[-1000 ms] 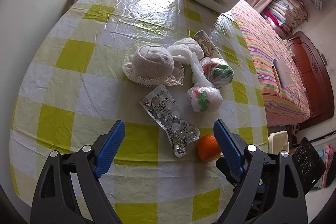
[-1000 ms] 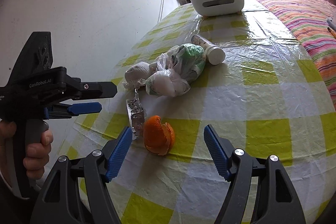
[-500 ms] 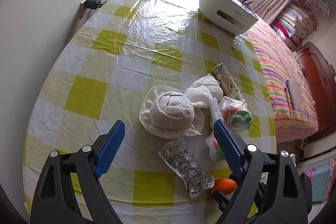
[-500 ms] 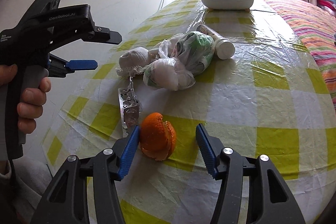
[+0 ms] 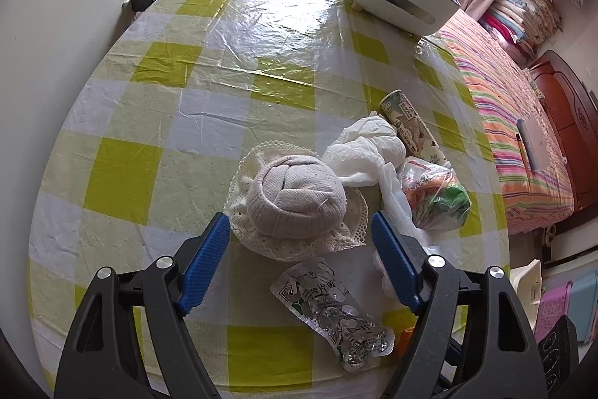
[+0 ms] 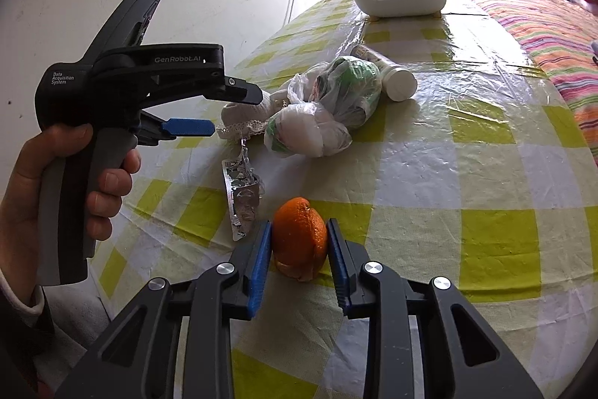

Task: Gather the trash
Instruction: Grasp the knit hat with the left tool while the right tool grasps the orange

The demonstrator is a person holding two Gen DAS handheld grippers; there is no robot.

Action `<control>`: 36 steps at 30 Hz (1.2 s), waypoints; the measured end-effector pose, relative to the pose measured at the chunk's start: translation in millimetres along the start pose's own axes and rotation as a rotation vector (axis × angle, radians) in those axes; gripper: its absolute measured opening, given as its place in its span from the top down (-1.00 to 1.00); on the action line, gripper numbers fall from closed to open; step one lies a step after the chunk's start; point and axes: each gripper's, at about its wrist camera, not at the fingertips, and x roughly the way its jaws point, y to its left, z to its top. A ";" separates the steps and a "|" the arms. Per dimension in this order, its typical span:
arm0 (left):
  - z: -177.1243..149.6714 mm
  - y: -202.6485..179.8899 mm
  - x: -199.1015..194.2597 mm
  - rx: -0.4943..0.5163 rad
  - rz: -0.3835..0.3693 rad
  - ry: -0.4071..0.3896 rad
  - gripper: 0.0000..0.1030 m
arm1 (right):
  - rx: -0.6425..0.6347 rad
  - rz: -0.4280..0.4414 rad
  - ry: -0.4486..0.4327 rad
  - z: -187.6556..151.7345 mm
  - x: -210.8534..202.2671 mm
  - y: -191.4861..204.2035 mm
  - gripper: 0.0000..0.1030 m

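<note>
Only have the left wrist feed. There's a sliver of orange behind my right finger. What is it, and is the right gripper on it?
Observer: It's an orange peel. The right gripper has both pads against its sides.
Operator: Lifted?
Observer: Can't tell; its lower edge looks to be at the tablecloth.
Operator: Where am I relative to the pile?
Observer: The left gripper is open, in front of the knitted hat, above the foil blister pack.
Operator: Anything behind the bags I'm missing?
Observer: The tube lies on its side, white cap end toward the right camera.
</note>
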 end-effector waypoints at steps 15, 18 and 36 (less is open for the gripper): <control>2.2 -3.3 -10.8 -0.011 -0.005 -0.038 0.12 | 0.060 0.024 -0.103 -3.2 -32.1 -12.0 0.44; 2.5 -5.4 -20.8 -0.012 -0.019 -0.068 0.12 | 0.069 0.014 -0.120 -6.0 -36.9 -13.9 0.44; -19.6 -44.4 -74.4 0.050 -0.123 -0.225 0.12 | 0.090 0.000 -0.221 -10.2 -73.3 -28.5 0.44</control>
